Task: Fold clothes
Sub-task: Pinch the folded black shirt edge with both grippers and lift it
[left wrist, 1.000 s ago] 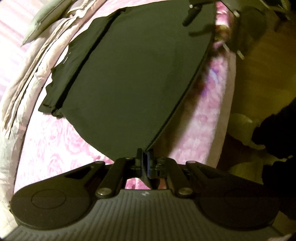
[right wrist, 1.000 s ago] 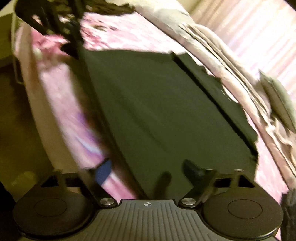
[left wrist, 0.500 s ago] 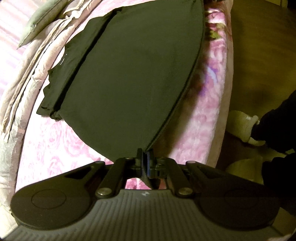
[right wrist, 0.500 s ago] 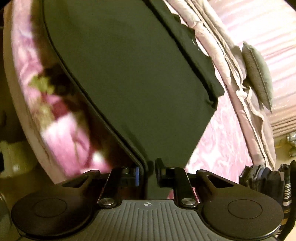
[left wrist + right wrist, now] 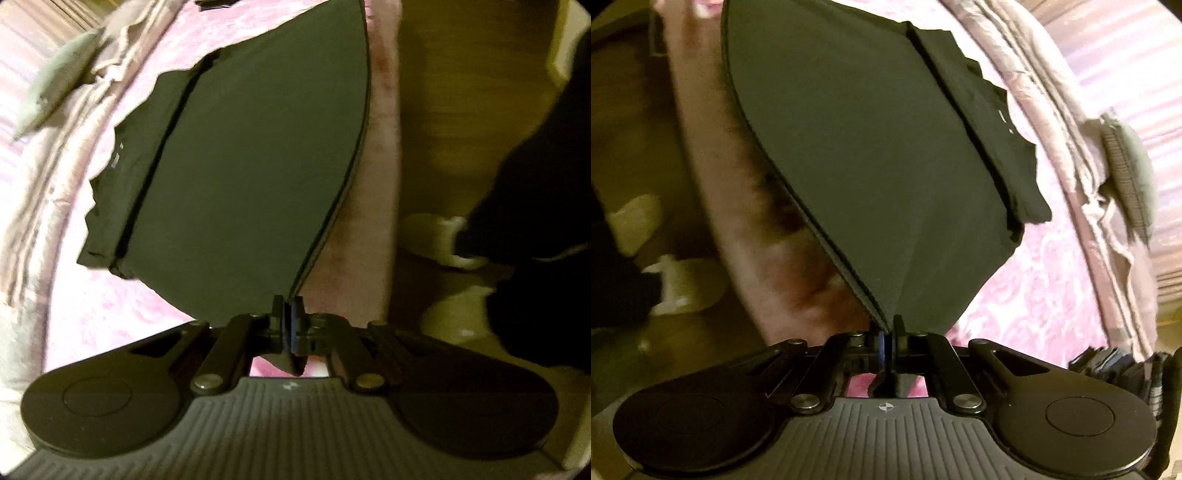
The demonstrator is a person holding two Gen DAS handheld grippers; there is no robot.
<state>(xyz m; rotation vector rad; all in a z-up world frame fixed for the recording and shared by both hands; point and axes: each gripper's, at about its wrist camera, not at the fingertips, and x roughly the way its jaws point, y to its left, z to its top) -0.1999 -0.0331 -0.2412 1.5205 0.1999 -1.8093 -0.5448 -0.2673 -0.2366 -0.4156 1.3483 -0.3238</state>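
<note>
A black garment [image 5: 251, 158] lies spread on a pink flowered bed cover [image 5: 110, 314], its far side folded over in a strip. My left gripper [image 5: 288, 314] is shut on the garment's near hem corner and holds it lifted off the bed. In the right wrist view the same black garment [image 5: 879, 155] stretches away from my right gripper [image 5: 892, 328], which is shut on the other near corner. The hem runs taut between the two corners, raised above the bed's edge.
A crumpled beige blanket [image 5: 55, 177] and a grey-green cushion [image 5: 55, 88] lie along the bed's far side. The wooden floor [image 5: 461, 129] runs beside the bed, where a person's feet in pale slippers [image 5: 439, 236] stand. A pile of folded dark clothes [image 5: 1115, 365] sits at the right.
My right gripper went from open to shut on the garment's corner. Both grippers have risen and lifted the near hem off the bed.
</note>
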